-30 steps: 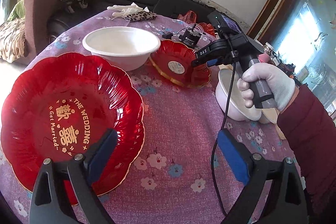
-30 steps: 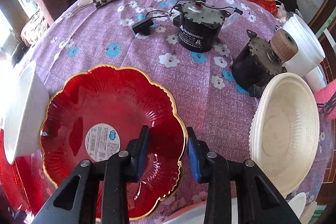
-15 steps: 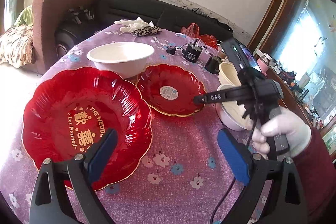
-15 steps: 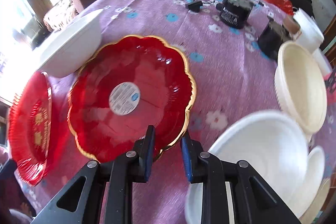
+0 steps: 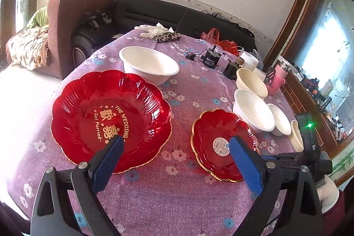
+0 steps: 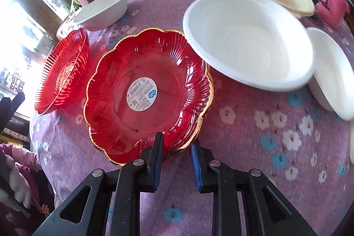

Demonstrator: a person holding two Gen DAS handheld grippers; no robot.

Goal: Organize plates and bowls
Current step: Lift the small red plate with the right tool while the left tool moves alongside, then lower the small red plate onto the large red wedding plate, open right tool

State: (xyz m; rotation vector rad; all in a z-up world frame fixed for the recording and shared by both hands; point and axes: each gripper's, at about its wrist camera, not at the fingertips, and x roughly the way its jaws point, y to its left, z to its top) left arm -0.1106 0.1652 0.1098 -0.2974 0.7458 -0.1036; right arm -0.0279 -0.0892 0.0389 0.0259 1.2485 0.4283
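My right gripper (image 6: 176,143) is shut on the near rim of the small gold-edged red plate (image 6: 146,90), one pad inside the rim and one outside. In the left wrist view that plate (image 5: 212,132) sits near the table's front right, beside a white bowl (image 5: 254,113). The big red wedding plate (image 5: 110,121) lies to its left. My left gripper (image 5: 176,143) hovers open above the cloth between the two red plates, holding nothing. Another white bowl (image 5: 150,64) stands behind the big plate. A cream bowl (image 5: 252,82) and a small white bowl (image 5: 279,118) sit on the right.
The purple flowered tablecloth (image 5: 188,90) covers a round table. Two dark motors (image 5: 211,58), a leopard-print cloth (image 5: 166,37) and a pink bottle (image 5: 278,79) stand toward the back and right. A sofa and armchair lie beyond the far edge.
My right gripper closed on the small red plate's rim and moved it from mid-table to the near right, beside the white bowls. My left gripper rose and drew back.
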